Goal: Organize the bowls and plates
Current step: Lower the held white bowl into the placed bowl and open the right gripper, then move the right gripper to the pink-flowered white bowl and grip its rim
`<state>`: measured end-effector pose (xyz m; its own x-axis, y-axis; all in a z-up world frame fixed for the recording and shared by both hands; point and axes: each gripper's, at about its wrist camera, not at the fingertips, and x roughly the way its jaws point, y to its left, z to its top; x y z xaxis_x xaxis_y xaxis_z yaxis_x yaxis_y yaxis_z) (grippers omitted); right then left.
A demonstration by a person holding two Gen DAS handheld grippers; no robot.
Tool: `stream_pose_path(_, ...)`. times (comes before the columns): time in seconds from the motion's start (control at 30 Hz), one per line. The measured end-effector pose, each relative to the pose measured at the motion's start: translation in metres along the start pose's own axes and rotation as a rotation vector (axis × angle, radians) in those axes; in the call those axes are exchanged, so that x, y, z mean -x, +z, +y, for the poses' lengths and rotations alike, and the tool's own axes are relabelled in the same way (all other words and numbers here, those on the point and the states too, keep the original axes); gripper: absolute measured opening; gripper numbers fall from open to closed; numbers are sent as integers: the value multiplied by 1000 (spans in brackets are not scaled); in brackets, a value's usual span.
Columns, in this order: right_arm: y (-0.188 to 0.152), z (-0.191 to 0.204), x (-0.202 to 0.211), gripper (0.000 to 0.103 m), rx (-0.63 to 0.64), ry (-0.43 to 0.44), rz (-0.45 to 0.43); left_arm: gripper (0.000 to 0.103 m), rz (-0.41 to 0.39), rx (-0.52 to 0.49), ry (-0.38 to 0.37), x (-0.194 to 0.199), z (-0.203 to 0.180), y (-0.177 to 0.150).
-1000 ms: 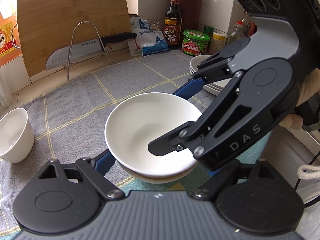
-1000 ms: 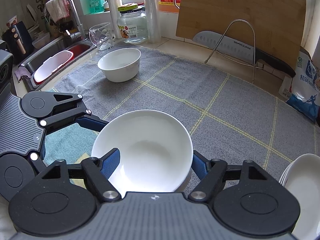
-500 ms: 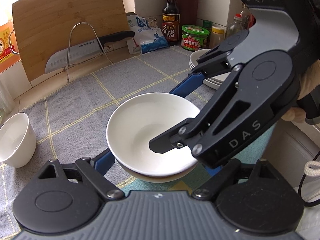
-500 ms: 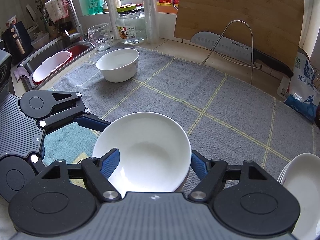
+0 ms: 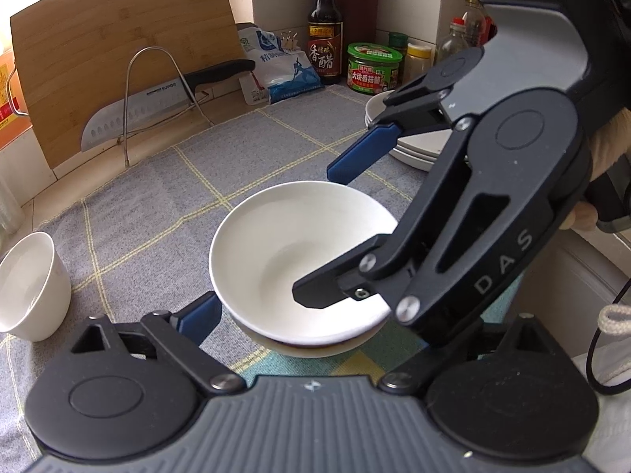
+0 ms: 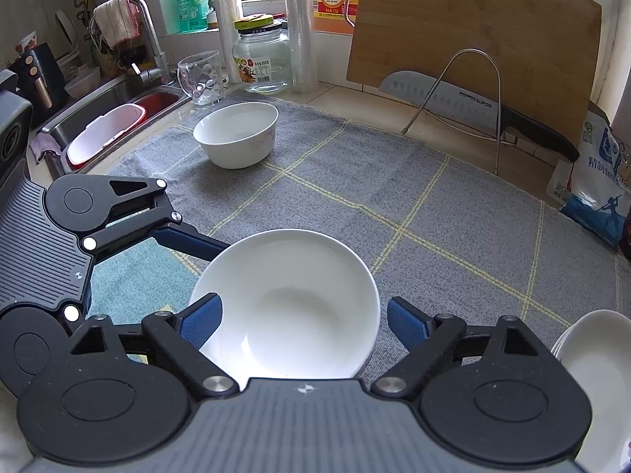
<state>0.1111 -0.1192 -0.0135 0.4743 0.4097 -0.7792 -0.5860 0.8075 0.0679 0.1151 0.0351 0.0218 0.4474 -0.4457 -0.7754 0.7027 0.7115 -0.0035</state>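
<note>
Now both your tools are spreading their jaws around the shallow bowl (image 6: 286,303) on the bench's grey cloth (image 6: 394,181). Your right tool (image 6: 303,321) straddles it, blue pads just clear of the rim on either side, gripping nothing. Your left tool (image 5: 284,315) brackets the same bowl, one finger (image 5: 199,317) beside the rim, the other hidden, released too. One deeper bowl (image 6: 236,134) sits well apart near the sink; one stack of plates (image 5: 410,146) lies to the right.
</note>
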Motion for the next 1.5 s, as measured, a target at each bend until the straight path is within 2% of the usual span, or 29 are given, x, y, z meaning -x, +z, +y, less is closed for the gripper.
stream_pose_path(0.17, 0, 0, 5, 103, 9, -4, -12, 98, -3, 47, -34, 9, 11, -3)
stream_pose_path(0.43, 2, -11, 16, 103, -9, -64, -35, 98, -30, 57, 0, 25, 20, -11)
stream_pose_path(0.7, 17, -15, 19, 103, 9, -126, -47, 98, -66, 138, 69, 38, 49, -30)
stream_pose_path(0.9, 46, 9, 0, 103, 91, -105, -49, 98, -94, 222, 192, 47, 89, -49)
stream_pose_path(1.07, 78, 36, -25, 103, 166, -70, -49, 98, -86, 260, 290, 43, 125, -68)
stream_pose_path(1.27, 107, 56, -62, 103, 199, -47, -35, 98, -88, 290, 321, 33, 161, -79)
stream_pose_path(1.5, 138, 67, -98, 103, 196, -7, -14, 98, -107, 248, 324, 18, 181, -73)
